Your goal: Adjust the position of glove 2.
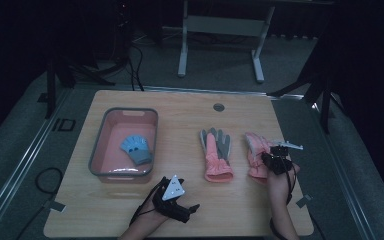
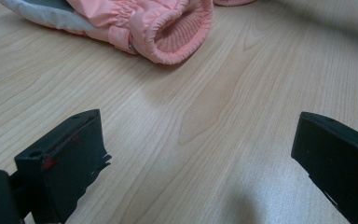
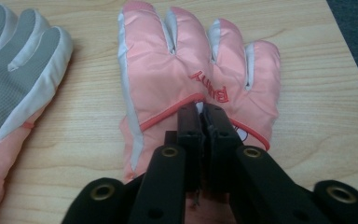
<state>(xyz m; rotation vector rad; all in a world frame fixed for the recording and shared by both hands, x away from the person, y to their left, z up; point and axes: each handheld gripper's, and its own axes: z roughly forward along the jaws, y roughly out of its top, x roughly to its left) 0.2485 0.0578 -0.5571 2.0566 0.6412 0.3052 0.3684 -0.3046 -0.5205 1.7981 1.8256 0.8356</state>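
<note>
Two pink winter gloves lie on the wooden table. The middle glove lies grey palm up; its open cuff shows in the left gripper view, beyond my left gripper. That gripper rests near the front edge, open, with nothing between its jaws. The right-hand glove lies back up, with red lettering on it. My right gripper is over its back, jaws shut and pinching the pink fabric. In the high view, this gripper sits over the glove's cuff end.
A pink basin with a grey rim stands at the left of the table, and a small blue glove lies in it. A round cable hole is near the table's far edge. Bare wood separates the basin from the gloves.
</note>
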